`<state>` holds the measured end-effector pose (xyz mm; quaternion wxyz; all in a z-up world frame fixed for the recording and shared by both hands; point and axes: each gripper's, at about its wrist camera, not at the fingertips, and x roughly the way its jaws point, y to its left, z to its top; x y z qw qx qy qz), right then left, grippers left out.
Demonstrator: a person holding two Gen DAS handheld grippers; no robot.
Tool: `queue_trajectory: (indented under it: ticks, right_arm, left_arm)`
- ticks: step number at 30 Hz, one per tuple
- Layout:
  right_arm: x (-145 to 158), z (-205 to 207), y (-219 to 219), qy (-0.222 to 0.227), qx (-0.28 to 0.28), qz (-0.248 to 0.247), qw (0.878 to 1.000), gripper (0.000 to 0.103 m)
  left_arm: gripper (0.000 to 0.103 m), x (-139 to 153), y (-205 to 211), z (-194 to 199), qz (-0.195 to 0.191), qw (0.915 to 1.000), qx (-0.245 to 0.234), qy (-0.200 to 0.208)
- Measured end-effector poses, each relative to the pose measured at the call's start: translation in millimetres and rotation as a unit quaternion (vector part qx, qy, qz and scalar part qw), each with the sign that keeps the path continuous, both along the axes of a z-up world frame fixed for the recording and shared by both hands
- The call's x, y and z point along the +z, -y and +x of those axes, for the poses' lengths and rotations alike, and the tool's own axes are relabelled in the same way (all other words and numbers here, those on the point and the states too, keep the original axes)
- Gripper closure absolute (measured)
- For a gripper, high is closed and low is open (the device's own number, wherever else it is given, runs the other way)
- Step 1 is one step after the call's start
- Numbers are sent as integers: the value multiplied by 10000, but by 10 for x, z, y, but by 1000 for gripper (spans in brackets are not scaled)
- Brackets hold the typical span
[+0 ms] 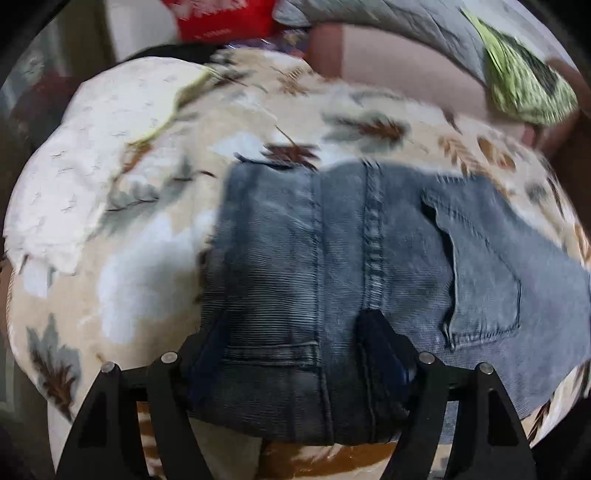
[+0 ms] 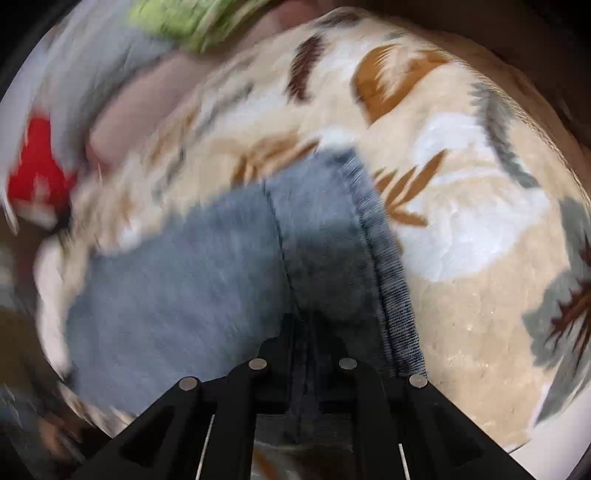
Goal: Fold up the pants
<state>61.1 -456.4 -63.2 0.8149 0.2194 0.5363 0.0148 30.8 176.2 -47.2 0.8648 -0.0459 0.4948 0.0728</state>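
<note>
Grey-blue denim pants (image 1: 332,251) lie folded on a cream blanket with a leaf pattern (image 1: 155,229); a back pocket (image 1: 480,266) faces up at the right. My left gripper (image 1: 291,332) is spread wide with a thick bundle of the pants between its fingers, at the near edge. In the right wrist view the pants (image 2: 207,280) show as a blurred blue mass. My right gripper (image 2: 304,332) is shut on a dark fold of the pants running between its fingers. The fingertips of both grippers are partly hidden by fabric.
A white cloth (image 1: 85,162) lies on the blanket at the left. A red item (image 1: 221,18), a grey quilted cover (image 1: 406,26) and a green-white cloth (image 1: 524,85) lie at the back. The blanket (image 2: 461,184) spreads to the right of the pants.
</note>
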Motion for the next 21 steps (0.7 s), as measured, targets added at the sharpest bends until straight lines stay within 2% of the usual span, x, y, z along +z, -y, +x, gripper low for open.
queue_trajectory:
  ticks: [1,3,6,7,8,9,10,11,12,13,14,16,19,21]
  right_arm:
    - [142,11,-91,177,149,-191,9995,90]
    - [321,69,-312,346,473,-316,9978,90]
    - [409,259,-809,552,1026,-38,9932,90]
    - [381,290,-946,537,1188,68,9914,90]
    - [332,354,-1107,513,1373,181,9890,89]
    - [253,432,-1275,451,1562,244,9864,88]
    - [117,531,-1449,245,1722,99,9847,86]
    - [-20,613,-1537,-32,1786,-136,9838,86]
    - [-182,708,-1590,-433,1709,-362,9837,85]
    - [-203,743,-1598,-517,1655,-375,9841,86]
    - [-131,762,-1630,-484,1649,-497,9839,86]
    - [165,786,-1807,-55,1875,-854,9785,85]
    - [507,940,-2214,309,2394,-396,9696,84]
    - [575,1077,-2563,455,2812,-223,9583,81]
  left_arm:
    - [27,68,11,-21,136,9998,99,87]
    - [27,223,67,-55,33,9993,-12,365]
    - [27,335,231,-51,-75,9977,-309,593]
    - [27,315,300,-36,19,9975,-408,584]
    - [27,228,372,1,312,9975,-465,428]
    - [27,117,381,58,584,9971,-433,212]
    - [24,-86,332,138,771,9964,-311,-179]
    - [16,-147,234,150,531,9982,-182,-192]
    - [14,-131,150,131,306,9995,-17,-107]
    - [14,-74,96,112,154,9998,84,-89]
    - [14,37,89,70,124,9998,139,53]
    - [14,222,130,-16,101,9985,58,535]
    - [14,330,259,-25,41,9961,-236,853]
    - [14,191,358,21,183,9969,-434,635]
